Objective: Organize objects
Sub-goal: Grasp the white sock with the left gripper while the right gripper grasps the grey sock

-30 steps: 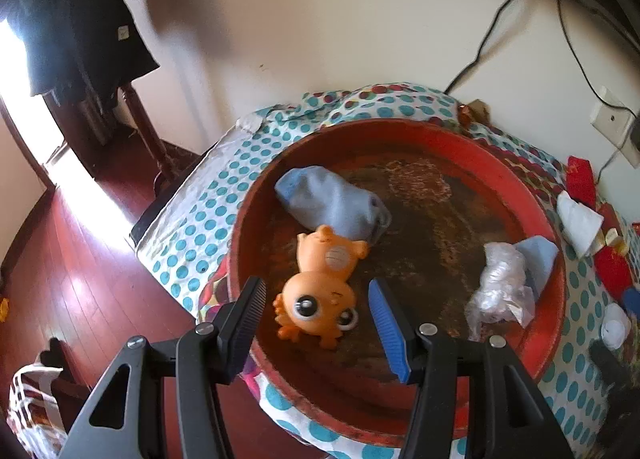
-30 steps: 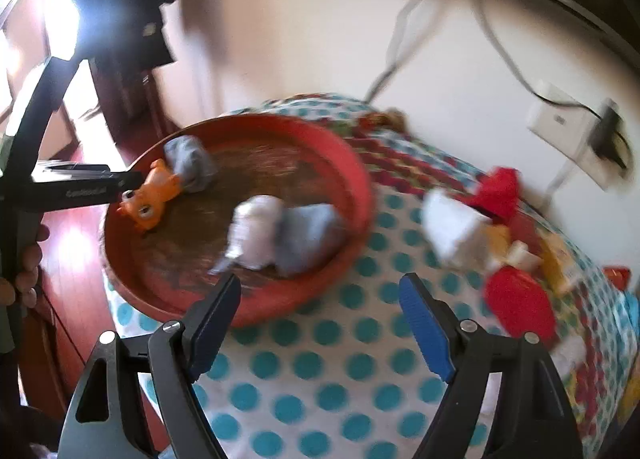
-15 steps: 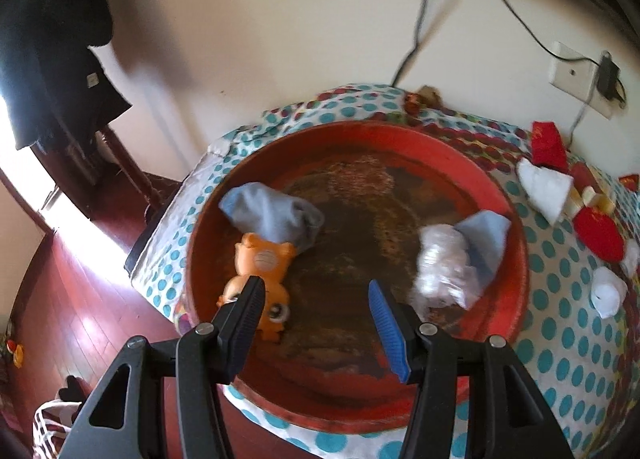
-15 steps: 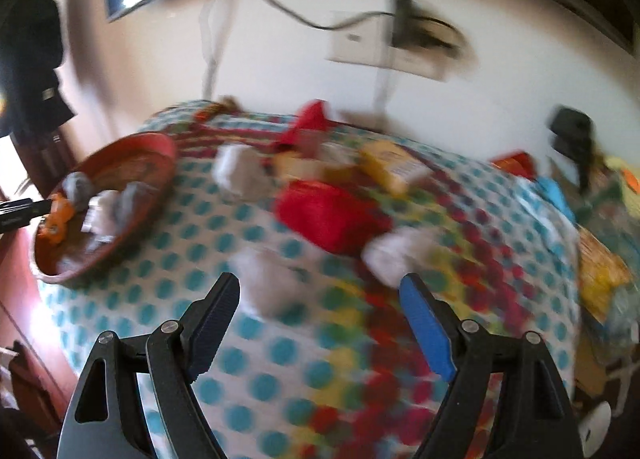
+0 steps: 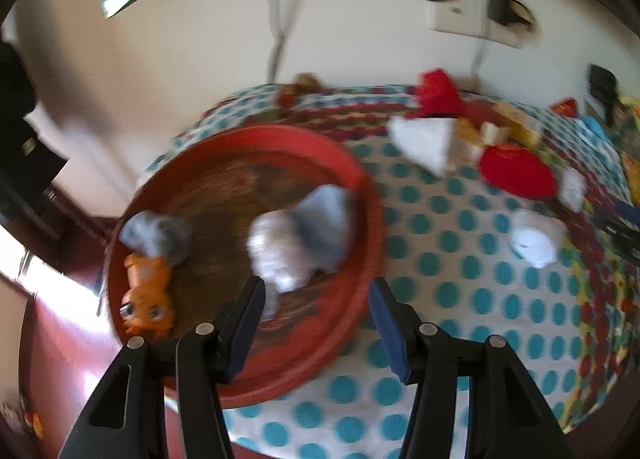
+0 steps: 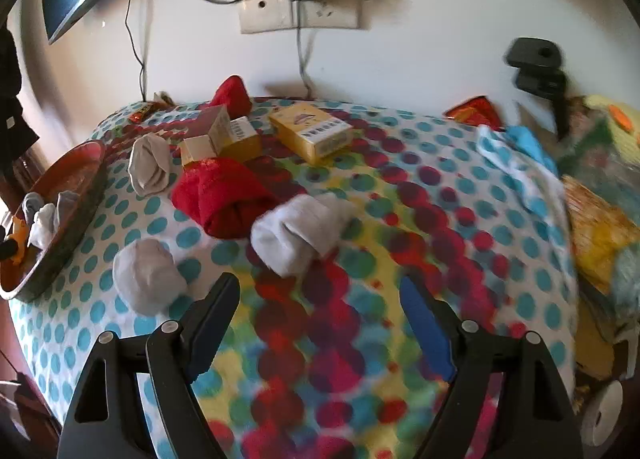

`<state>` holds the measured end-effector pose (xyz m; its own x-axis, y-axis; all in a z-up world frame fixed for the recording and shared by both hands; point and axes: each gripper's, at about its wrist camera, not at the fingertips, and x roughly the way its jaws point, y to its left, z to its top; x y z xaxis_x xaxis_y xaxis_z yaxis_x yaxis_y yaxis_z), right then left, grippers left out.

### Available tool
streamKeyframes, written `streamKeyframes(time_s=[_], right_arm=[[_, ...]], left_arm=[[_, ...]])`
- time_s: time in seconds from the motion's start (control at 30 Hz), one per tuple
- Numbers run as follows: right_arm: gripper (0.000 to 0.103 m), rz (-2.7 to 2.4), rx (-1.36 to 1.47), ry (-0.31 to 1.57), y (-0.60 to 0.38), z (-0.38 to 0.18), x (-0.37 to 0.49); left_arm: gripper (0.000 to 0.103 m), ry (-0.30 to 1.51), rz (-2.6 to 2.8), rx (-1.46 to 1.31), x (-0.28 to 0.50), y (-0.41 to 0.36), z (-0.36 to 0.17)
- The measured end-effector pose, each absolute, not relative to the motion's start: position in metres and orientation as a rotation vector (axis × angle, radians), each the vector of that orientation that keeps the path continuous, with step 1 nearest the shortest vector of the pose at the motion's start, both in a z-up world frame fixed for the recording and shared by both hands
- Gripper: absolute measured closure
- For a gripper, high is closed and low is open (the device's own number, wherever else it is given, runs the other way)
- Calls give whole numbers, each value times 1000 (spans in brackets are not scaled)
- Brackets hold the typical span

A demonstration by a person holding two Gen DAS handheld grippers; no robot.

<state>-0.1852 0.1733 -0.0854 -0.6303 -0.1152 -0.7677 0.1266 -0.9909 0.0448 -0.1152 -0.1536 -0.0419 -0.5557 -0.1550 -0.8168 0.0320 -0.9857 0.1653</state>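
Right wrist view: polka-dot tablecloth (image 6: 420, 187) beneath a wall socket (image 6: 300, 11).

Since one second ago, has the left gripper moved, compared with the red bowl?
Yes. The left gripper has swung to the right: earlier it framed the orange toy, now it sits over the right rim of the red bowl.
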Motion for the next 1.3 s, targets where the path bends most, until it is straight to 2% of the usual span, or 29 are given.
streamKeyframes(time_s=[0.23, 0.33, 0.37, 0.43, 0.5, 0.57, 1.0, 1.1, 1.3], right_arm=[[25, -2697, 1306, 5, 166, -102, -219], [37, -2689, 1305, 0, 168, -106, -227], [46, -2682, 1300, -4, 168, -107, -229], [50, -2681, 1300, 15, 166, -109, -233], [61, -2687, 1285, 39, 164, -110, -233], [66, -2702, 1270, 40, 167, -110, -230], [67, -2737, 1276, -47, 203, -112, -221], [67, -2725, 1278, -79, 206, -113, -222], [67, -2720, 1275, -96, 208, -112, -222]], left_arm=[[48, -239, -2718, 1561, -133, -96, -61], [48, -257, -2723, 1600, -141, -76, -71], [48, -251, -2734, 1613, -143, -70, -74], [48, -230, -2746, 1650, -149, -59, -78], [48, -211, -2779, 1658, -152, -48, -80], [48, -202, -2787, 1677, -156, -38, -83], [48, -130, -2869, 1693, -179, 5, -84], [38, -93, -2890, 1727, -189, 14, -87], [37, -129, -2879, 1800, -203, 39, -99]])
